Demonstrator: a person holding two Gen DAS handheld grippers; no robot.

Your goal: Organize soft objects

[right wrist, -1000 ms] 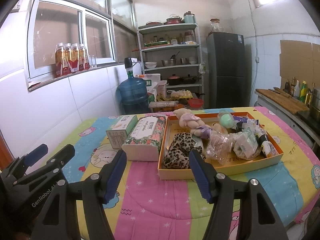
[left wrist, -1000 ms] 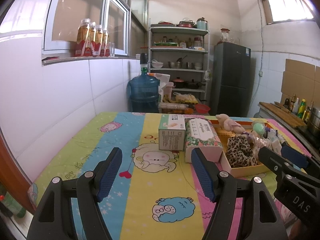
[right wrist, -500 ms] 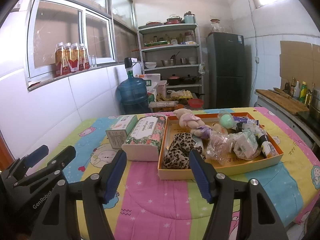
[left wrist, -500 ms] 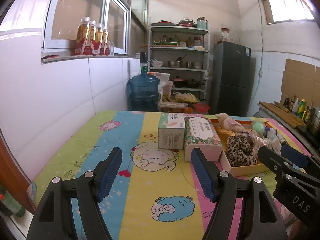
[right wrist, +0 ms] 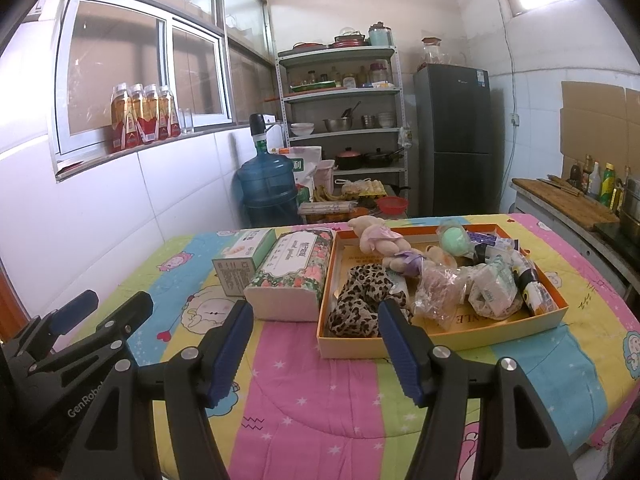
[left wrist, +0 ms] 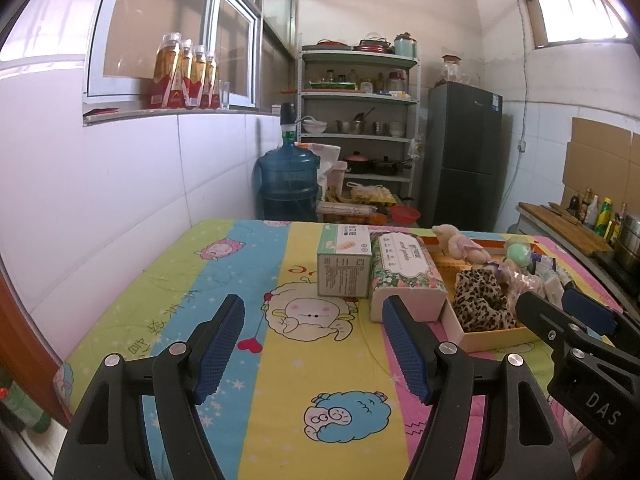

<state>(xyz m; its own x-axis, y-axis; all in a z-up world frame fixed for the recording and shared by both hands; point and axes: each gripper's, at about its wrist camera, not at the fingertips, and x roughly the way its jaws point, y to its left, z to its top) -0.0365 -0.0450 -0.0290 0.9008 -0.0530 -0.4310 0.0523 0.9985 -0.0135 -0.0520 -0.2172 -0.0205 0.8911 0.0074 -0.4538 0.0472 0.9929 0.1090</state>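
Both grippers hover, jaws released and empty, over a quilted cartoon-print worktop.
The flat orange cardboard tray holds the soft things: leopard-print cloth, plush doll, crinkled plastic bags. A floral tissue pack touches its left wall. Left gripper and right gripper stand over bare cloth; items behind the bags are hard to make out.

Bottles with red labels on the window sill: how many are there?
4. The bottles stand in a row on the window sill, beside a clear glass. None seems hidden.
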